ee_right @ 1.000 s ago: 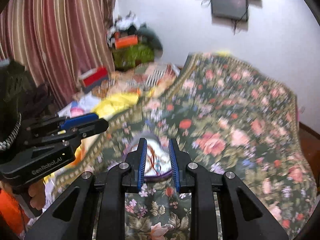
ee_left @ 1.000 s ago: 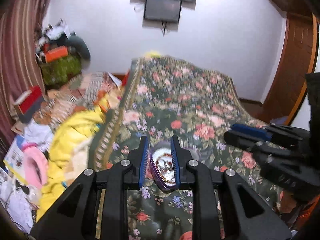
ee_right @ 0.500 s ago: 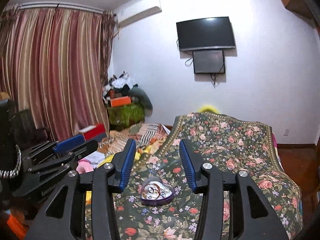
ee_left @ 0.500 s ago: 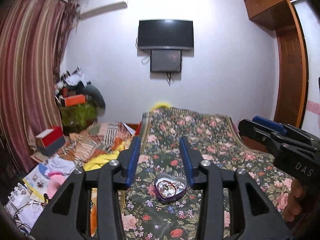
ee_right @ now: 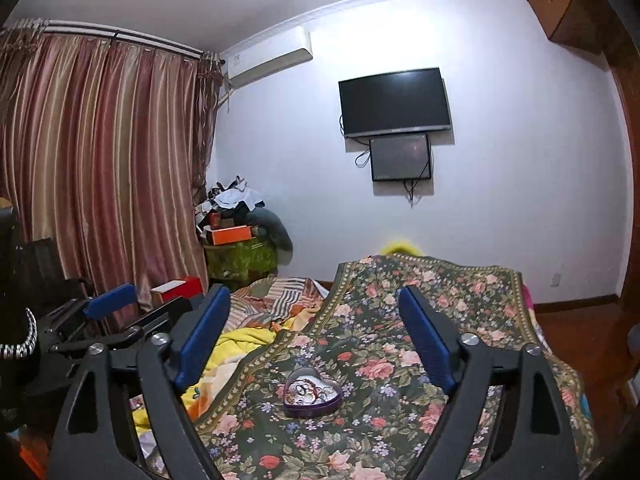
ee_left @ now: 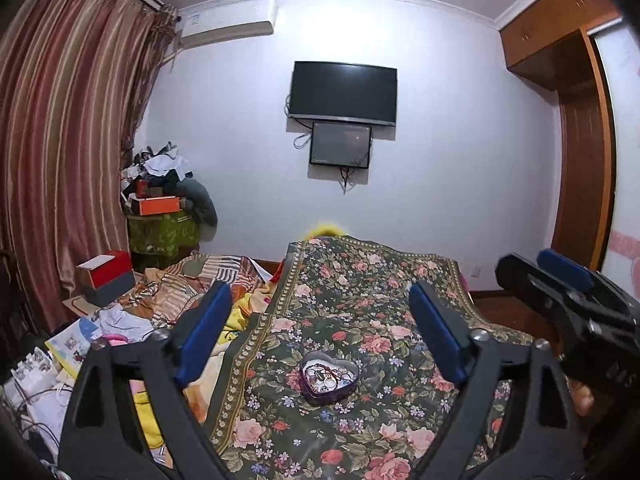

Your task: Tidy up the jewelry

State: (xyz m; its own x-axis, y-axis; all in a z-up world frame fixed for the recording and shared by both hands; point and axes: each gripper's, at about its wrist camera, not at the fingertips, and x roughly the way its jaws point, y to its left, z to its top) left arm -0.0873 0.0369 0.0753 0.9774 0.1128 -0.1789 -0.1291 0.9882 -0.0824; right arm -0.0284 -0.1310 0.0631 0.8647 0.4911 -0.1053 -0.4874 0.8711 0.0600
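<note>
Left tool [ee_left: 320,334] and right tool [ee_right: 314,328]: jaws opening wide, empty, raised above heart-shaped jewelry tin [ee_left: 329,378] resting on floral bedspread [ee_left: 360,280].

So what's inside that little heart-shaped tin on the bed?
The heart-shaped tin lies open on the floral bedspread, holding a jumble of rings and bangles with a red cord across them. Whatever sits beneath that top layer is covered.

Pieces in the heart tin [ee_left: 329,377] too small to tell.
</note>
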